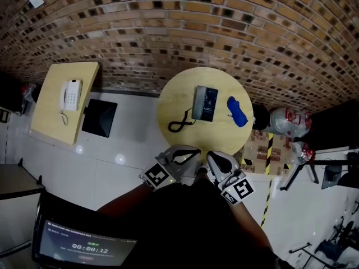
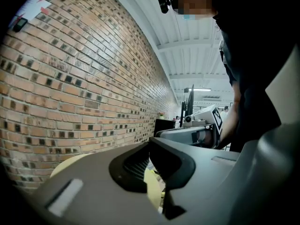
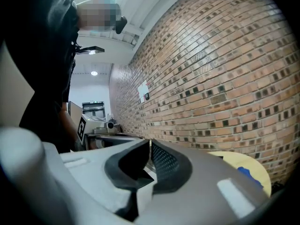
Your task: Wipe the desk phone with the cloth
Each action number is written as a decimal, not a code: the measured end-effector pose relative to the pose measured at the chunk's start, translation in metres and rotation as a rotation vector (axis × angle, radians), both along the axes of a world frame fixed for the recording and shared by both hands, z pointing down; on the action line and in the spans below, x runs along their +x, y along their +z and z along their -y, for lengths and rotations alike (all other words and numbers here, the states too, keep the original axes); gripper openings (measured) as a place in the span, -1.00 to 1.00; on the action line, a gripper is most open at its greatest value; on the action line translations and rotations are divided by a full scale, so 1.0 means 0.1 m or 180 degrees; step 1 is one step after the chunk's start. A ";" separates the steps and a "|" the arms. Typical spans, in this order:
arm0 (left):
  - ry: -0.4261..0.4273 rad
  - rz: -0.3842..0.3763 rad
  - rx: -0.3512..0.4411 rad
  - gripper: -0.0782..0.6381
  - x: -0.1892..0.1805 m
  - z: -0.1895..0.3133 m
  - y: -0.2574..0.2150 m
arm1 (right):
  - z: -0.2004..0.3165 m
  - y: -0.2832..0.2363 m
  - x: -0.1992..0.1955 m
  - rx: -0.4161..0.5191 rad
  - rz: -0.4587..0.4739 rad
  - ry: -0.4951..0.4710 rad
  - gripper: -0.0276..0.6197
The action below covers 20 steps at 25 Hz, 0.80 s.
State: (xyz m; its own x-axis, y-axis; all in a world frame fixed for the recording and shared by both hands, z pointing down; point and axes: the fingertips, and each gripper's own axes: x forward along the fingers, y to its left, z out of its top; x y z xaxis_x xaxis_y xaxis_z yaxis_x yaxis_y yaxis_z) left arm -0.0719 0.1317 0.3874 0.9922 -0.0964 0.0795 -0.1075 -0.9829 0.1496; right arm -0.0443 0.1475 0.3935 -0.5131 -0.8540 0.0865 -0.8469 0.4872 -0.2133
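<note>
A dark desk phone (image 1: 205,103) lies face up on the round wooden table (image 1: 174,102), its black cord (image 1: 180,122) curling off to the left. A crumpled blue cloth (image 1: 237,111) lies just right of the phone; its edge (image 3: 246,172) also shows in the right gripper view. Both grippers hang close to my body at the table's near edge, well short of the phone and cloth. My left gripper (image 1: 193,151) (image 2: 150,142) has its tips together with nothing between them. My right gripper (image 1: 212,157) (image 3: 150,142) is shut and empty too.
A square wooden table (image 1: 53,114) at the left carries a white phone (image 1: 70,94), with a black seat (image 1: 100,117) beside it. Clear plastic bags (image 1: 286,121) and yellow-black floor tape (image 1: 268,167) lie right of the round table. A brick wall runs behind.
</note>
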 end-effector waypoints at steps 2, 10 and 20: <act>0.0012 -0.0005 0.0001 -0.77 -0.02 -0.02 0.00 | -0.03 0.00 -0.04 0.0000 -0.0020 0.0035 -0.87; 0.0035 -0.0075 0.0081 -0.77 -0.10 -0.01 -0.03 | -0.05 -0.02 -0.13 0.0028 -0.0096 0.0114 -0.91; 0.0034 -0.0068 0.0024 -0.77 -0.20 -0.02 -0.05 | -0.11 -0.04 -0.27 0.0009 -0.0148 0.0011 -0.91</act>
State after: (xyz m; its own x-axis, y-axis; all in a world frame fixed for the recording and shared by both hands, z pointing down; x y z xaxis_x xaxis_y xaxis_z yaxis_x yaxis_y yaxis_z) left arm -0.0918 0.1338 0.3820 0.9946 -0.0863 0.0576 -0.0939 -0.9851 0.1442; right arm -0.0709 0.1585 0.3893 -0.5056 -0.8560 0.1077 -0.8575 0.4848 -0.1723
